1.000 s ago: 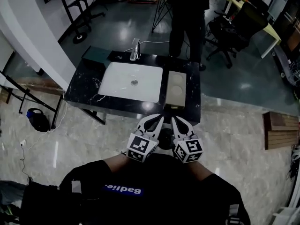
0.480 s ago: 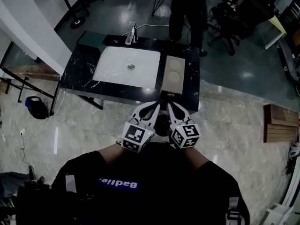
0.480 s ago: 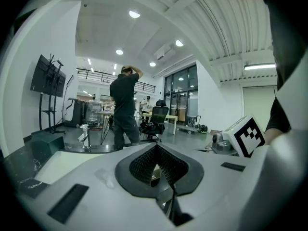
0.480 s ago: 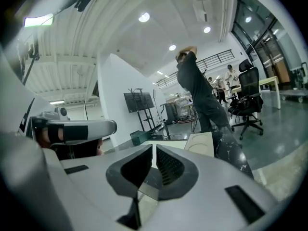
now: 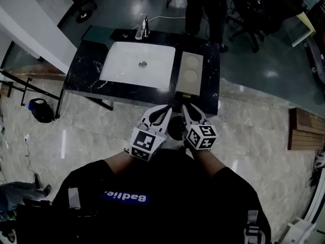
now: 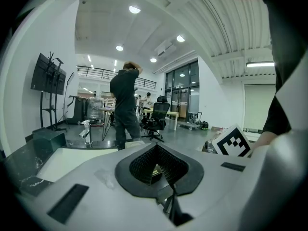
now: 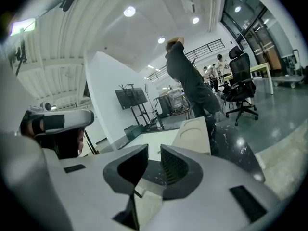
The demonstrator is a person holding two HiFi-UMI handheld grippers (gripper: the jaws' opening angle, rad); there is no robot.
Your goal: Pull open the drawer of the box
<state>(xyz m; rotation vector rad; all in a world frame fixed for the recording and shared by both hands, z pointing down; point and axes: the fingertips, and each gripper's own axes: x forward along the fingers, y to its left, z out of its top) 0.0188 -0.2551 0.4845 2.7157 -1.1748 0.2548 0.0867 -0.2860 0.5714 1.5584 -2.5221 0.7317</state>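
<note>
Glossy floor all round, and a black counter (image 5: 86, 72) sits in the upper middle of the head view. It has a white sink (image 5: 127, 67) sunk into it and a faucet (image 5: 140, 30) at the far edge. The box (image 5: 192, 75) is the beige one just right of the sink, on the counter, with two round dips in its top and its short end pointing at me. I can't really make out the drawer from up here.

Both my grippers are tucked in close to my chest at the lower middle, well short of the counter, with a strip of bare floor between them and the box. My left gripper (image 5: 163, 111) has its fingers clenched tip to tip with nothing in them. My right gripper (image 5: 187, 111) has its fingers a crack apart, also holding nothing.

Other stuff: a person (image 5: 205, 4) in dark clothes stands right behind the counter at the top. There's an office chair (image 5: 249, 14) top right, a dark bag (image 5: 40, 111) on the floor at left, and a wooden pallet (image 5: 306, 128) at the right edge. In the left gripper view there's a screen on a stand (image 6: 48, 76) at the left.
</note>
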